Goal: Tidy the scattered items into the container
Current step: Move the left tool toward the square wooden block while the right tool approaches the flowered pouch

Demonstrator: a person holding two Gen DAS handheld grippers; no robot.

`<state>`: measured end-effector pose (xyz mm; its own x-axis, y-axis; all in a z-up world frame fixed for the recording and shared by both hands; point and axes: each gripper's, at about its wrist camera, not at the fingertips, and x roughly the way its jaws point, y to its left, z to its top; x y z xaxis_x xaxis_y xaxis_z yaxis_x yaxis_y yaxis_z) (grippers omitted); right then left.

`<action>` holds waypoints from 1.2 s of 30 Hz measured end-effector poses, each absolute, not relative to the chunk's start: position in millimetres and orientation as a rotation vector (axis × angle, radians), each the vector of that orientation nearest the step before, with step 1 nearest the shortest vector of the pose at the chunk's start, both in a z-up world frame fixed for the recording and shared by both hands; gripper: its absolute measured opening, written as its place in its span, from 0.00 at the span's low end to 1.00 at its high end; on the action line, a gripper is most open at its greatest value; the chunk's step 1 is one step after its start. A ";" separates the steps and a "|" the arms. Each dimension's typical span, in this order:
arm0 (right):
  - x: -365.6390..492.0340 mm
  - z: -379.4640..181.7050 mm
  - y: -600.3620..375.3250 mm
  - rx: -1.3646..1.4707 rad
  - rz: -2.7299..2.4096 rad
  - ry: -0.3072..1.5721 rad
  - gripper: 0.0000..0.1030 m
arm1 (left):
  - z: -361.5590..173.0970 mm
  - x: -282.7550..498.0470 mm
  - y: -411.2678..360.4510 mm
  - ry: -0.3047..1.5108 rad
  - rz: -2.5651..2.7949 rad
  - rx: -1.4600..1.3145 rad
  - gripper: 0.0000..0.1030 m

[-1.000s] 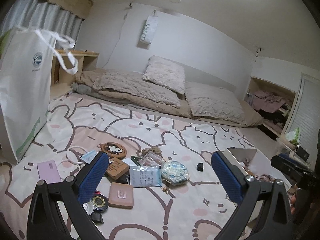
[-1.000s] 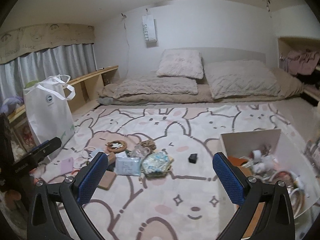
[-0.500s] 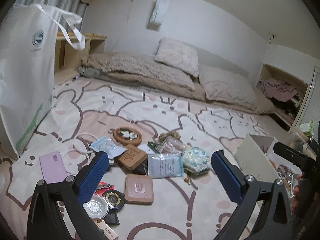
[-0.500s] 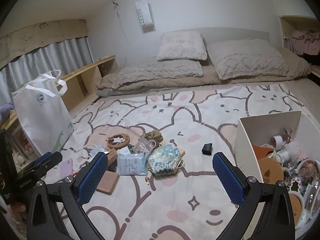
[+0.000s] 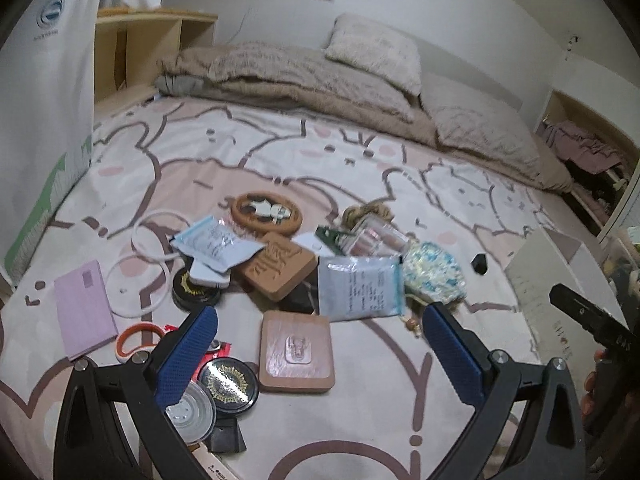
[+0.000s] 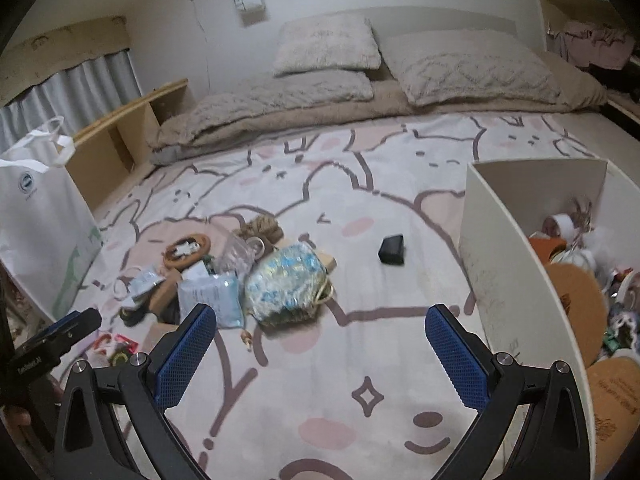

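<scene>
A pile of small items lies on the rabbit-print rug. My left gripper (image 5: 320, 344) hangs open just above a square wooden coaster (image 5: 296, 350). Around it lie a carved wooden block (image 5: 278, 266), a flat blue-white packet (image 5: 362, 288), black round tins (image 5: 228, 384), a pink notebook (image 5: 82, 308) and a floral pouch (image 5: 432, 274). My right gripper (image 6: 320, 348) is open over bare rug, with the floral pouch (image 6: 286, 282) ahead left and a small black box (image 6: 392, 250) ahead. The white container (image 6: 504, 264) stands to its right, holding several things.
A tall white paper bag (image 5: 36, 92) stands at the rug's left edge beside a low wooden shelf (image 5: 152, 52). Folded bedding and pillows (image 6: 384, 64) line the far wall. White rings (image 5: 140, 260) lie on the rug left of the pile.
Both grippers have dropped lower and moved forward toward the pile; the items and the container look larger and closer. Both stay open.
</scene>
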<state>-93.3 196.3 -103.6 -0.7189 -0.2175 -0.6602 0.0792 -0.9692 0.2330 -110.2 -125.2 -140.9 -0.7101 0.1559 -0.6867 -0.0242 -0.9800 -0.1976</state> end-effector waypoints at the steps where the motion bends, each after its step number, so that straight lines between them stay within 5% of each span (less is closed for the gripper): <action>1: -93.7 -107.2 196.1 1.102 -2.756 -0.275 1.00 | -144.5 -112.5 -124.4 -0.266 2.801 -1.169 1.00; 28: -99.1 -194.7 179.2 1.403 -2.575 -0.173 1.00 | -229.8 -147.6 -89.9 0.042 2.825 -1.478 1.00; 36: -94.9 -202.1 166.7 1.402 -2.583 -0.011 1.00 | -239.7 -152.0 -88.8 0.145 2.880 -1.510 1.00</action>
<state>-94.9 166.7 -202.1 -0.5290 -0.1801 -0.8293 0.1729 -0.9796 0.1025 -152.0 -88.8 -239.7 -0.5646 -0.1411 -0.8132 0.0588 -0.9896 0.1309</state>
